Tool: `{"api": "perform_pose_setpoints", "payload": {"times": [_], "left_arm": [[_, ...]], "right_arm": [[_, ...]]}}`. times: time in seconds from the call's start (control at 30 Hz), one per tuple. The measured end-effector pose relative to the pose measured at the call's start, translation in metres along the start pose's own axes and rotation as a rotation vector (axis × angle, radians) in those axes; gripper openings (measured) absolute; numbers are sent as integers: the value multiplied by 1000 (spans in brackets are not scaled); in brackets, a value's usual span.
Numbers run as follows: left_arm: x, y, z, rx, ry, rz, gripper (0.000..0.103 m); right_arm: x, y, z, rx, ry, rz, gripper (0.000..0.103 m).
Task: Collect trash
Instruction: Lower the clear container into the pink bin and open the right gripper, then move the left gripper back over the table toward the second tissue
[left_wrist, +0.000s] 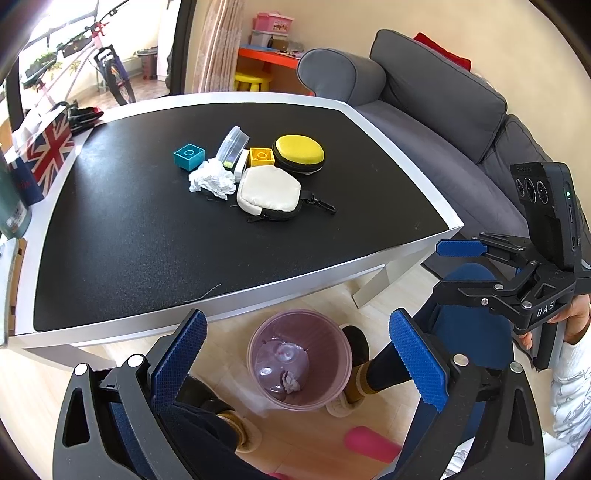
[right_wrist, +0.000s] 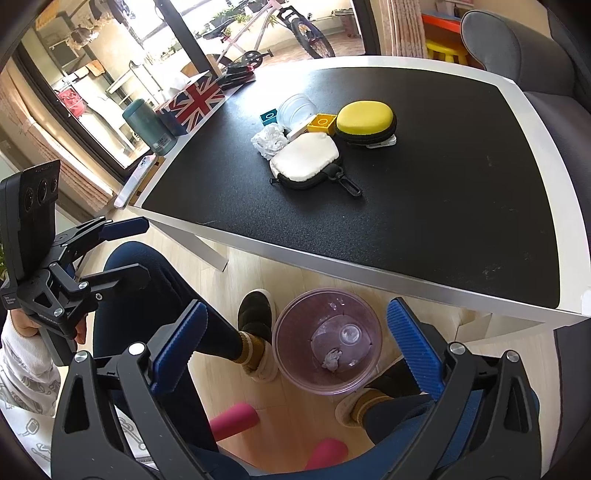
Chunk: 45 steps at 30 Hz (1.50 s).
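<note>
- The left hand-held gripper (left_wrist: 297, 363) hangs in front of the near edge of the counter (left_wrist: 147, 236), its blue pads spread wide apart with nothing between them; it also shows at the left of the right wrist view.
- The right hand-held gripper (right_wrist: 295, 354) is likewise held low with its pads wide apart and empty, above the bin.
- The crumpled tissue (left_wrist: 213, 180) lies on the black counter top, in the far middle of the cluster of things. It is an irregular wad, slightly longer left to right, with no clear pointing end.
- Just to its right lies a white pouch (left_wrist: 266, 192) with a black zip and clip; a teal block (left_wrist: 188, 156) sits to the far left of it, a clear plastic container (left_wrist: 232, 144) behind it.
- A yellow block (left_wrist: 261, 156) and a round yellow case (left_wrist: 299, 152) sit further right.
- A translucent pink bin (left_wrist: 299, 363) stands on the pale wooden floor below the near counter edge, between the person's feet, with a small wad of paper (left_wrist: 291, 382) inside.
- A grey sofa (left_wrist: 436, 122) stands to the right, a Union Jack box (left_wrist: 46, 147) at the counter's left edge.
</note>
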<state>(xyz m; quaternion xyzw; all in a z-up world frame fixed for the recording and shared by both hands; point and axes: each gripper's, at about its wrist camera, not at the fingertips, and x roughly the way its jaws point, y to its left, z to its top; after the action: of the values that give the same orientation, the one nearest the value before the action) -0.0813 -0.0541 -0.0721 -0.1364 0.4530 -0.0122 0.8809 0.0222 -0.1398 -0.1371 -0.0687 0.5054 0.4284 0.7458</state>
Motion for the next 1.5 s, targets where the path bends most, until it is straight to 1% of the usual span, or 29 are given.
{"api": "perform_pose_setpoints", "payload": {"times": [0.2, 0.4, 0.6, 0.83, 1.1, 1.5], "left_arm": [[-4, -1, 3, 1, -8, 4, 95], [-10, -1, 10, 2, -16, 6, 95], [-14, 3, 25, -1, -29, 19, 95], [-17, 12, 46, -8, -42, 33, 95], [-10, 23, 68, -4, -33, 47, 95], [18, 43, 102, -21, 14, 45, 95]], "right_arm": [[-8, -2, 1, 4, -13, 3, 96], [-17, -1, 9, 5, -31, 0, 97], [-28, -2, 28, 3, -58, -12, 97], [-30, -6, 53, -3, -68, -30, 97], [-23, -13, 79, -9, -65, -47, 97], [-13, -19, 97, -16, -50, -51, 97]]}}
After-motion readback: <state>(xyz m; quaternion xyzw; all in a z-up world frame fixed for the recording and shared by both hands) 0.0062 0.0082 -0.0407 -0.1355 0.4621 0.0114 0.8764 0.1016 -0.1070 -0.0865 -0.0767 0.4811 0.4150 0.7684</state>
